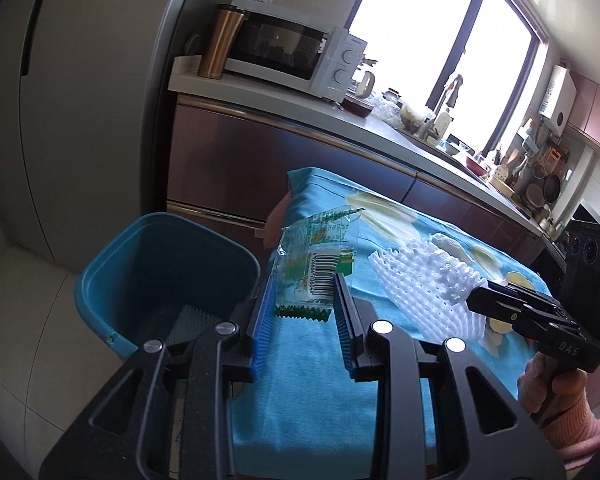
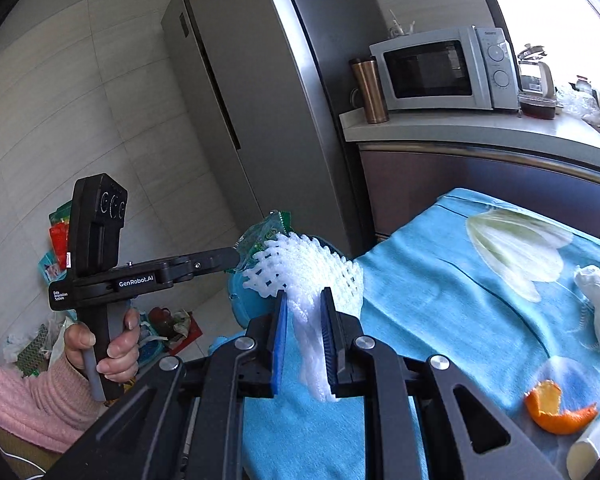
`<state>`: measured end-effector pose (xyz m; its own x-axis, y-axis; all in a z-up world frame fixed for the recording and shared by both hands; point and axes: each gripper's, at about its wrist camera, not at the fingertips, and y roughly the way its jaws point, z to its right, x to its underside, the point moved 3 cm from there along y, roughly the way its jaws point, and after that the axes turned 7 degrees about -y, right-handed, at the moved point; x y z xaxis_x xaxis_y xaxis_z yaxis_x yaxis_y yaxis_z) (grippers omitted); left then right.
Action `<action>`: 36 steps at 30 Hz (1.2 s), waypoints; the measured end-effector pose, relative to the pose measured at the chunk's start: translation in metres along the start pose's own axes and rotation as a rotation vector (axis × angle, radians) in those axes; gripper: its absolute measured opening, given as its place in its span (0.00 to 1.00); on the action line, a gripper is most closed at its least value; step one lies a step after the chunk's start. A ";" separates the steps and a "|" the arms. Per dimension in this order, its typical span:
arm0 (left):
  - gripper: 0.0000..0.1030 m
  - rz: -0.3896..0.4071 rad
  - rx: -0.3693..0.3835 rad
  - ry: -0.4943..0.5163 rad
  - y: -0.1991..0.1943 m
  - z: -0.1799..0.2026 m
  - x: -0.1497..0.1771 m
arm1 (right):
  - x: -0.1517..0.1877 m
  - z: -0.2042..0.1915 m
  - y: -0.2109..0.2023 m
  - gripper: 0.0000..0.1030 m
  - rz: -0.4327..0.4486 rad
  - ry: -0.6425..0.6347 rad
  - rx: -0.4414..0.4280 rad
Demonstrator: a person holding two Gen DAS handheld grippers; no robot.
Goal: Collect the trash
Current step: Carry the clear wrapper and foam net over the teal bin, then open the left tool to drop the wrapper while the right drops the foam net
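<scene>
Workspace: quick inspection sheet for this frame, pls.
Surface: blue cloth with flower print.
Job's things: wrapper in left claw; foam net in right claw; blue bin beside the cloth; orange peel and crumpled tissue lie on the cloth.
Clutter: white tube at the cloth's edge.
Claws: both shut on their items.
Cables: nothing seen.
Surroundings: microwave, tumbler, fridge.
</scene>
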<state>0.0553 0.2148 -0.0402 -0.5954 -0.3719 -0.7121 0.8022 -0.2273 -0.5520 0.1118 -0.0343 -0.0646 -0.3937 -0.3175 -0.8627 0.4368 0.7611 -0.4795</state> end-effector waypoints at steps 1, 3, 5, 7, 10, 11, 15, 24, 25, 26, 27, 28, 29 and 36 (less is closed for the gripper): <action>0.28 0.004 -0.010 -0.007 -0.002 -0.005 -0.001 | -0.002 -0.001 0.004 0.15 -0.003 -0.002 -0.009; 0.28 0.011 -0.026 -0.021 -0.004 -0.015 -0.002 | -0.007 -0.005 0.014 0.15 -0.009 -0.008 -0.025; 0.28 0.017 -0.047 -0.032 -0.006 -0.025 -0.004 | -0.013 -0.007 0.024 0.15 -0.015 -0.006 -0.042; 0.28 0.020 -0.063 -0.044 -0.005 -0.033 -0.005 | -0.018 -0.009 0.035 0.15 -0.021 -0.007 -0.057; 0.28 0.028 -0.088 -0.057 -0.007 -0.046 -0.007 | -0.027 -0.010 0.052 0.15 -0.035 -0.007 -0.078; 0.28 0.029 -0.098 -0.062 -0.007 -0.050 -0.008 | -0.029 -0.011 0.058 0.15 -0.039 -0.007 -0.083; 0.28 0.029 -0.130 -0.076 -0.004 -0.064 -0.010 | -0.035 -0.014 0.077 0.15 -0.059 -0.006 -0.104; 0.28 0.007 -0.193 -0.120 0.008 -0.094 -0.010 | -0.043 -0.018 0.125 0.15 -0.112 0.003 -0.117; 0.28 0.002 -0.197 -0.125 0.011 -0.097 -0.010 | -0.044 -0.017 0.130 0.15 -0.119 0.006 -0.115; 0.28 -0.001 -0.202 -0.128 0.012 -0.100 -0.010 | -0.044 -0.017 0.135 0.15 -0.126 0.010 -0.112; 0.28 -0.003 -0.210 -0.130 0.014 -0.102 -0.010 | -0.044 -0.017 0.140 0.15 -0.133 0.013 -0.113; 0.28 -0.007 -0.212 -0.133 0.016 -0.104 -0.009 | -0.044 -0.017 0.144 0.15 -0.139 0.016 -0.111; 0.28 -0.011 -0.218 -0.137 0.019 -0.106 -0.009 | -0.043 -0.017 0.147 0.15 -0.147 0.019 -0.105; 0.28 -0.034 -0.248 -0.140 0.037 -0.113 -0.009 | -0.042 -0.015 0.174 0.15 -0.187 0.036 -0.090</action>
<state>0.0855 0.3113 -0.1034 -0.5961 -0.4921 -0.6344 0.7369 -0.0214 -0.6757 0.1924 0.1202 -0.1097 -0.4904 -0.4393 -0.7527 0.2800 0.7385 -0.6134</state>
